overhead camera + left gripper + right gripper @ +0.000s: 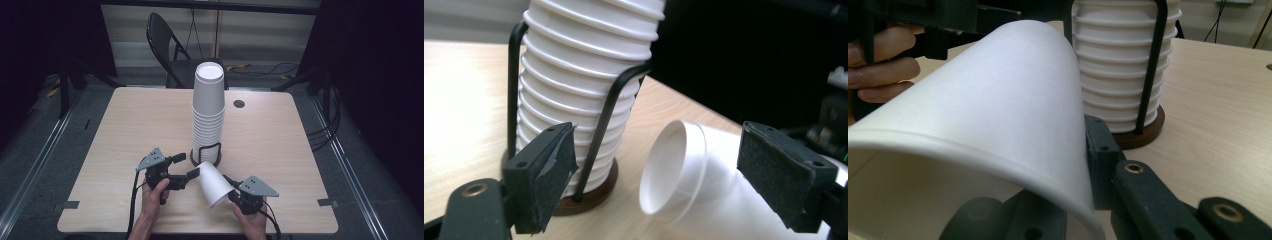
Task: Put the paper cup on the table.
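While the left gripper stands with its jaws apart beside the paper cup's base, touching nothing (one pad just off the wall), the right gripper clamps that tilted cup at its rim, near the cup stack in its wire holder. A careless squeeze could crush the cup. Its mouth is hidden.
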The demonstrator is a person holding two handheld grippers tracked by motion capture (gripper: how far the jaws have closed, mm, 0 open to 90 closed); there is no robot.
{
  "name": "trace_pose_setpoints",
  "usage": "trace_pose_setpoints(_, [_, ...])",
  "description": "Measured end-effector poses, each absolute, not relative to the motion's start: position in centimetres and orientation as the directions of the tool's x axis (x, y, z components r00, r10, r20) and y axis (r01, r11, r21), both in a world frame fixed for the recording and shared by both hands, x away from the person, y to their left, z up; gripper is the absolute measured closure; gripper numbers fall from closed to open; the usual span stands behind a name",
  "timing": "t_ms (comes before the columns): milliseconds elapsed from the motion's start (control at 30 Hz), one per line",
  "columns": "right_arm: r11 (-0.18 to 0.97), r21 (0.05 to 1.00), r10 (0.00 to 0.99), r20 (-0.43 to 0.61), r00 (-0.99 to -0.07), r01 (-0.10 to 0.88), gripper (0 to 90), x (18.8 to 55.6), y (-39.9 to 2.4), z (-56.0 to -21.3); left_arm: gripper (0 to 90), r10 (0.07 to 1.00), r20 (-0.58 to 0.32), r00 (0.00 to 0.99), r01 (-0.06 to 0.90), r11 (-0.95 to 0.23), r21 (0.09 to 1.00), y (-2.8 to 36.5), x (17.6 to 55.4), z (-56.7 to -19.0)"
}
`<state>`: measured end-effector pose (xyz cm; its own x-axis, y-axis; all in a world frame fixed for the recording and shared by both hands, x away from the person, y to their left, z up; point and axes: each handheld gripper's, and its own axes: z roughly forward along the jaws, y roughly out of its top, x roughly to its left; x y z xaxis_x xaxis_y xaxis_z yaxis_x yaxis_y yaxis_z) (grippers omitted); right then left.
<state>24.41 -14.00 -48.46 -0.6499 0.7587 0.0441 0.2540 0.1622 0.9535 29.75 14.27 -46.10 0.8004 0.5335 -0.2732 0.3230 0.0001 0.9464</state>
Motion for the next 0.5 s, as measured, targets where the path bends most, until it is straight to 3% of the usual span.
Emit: trace_pose_setpoints(500, [0.2,0.923,0.73,0.084,-0.678,0.329,86.5,25.0,-15.4,-47.8,16.4,0.503,-0.074,0.861,0.185,-0.175,0.967,13.2,28.4,-46.5])
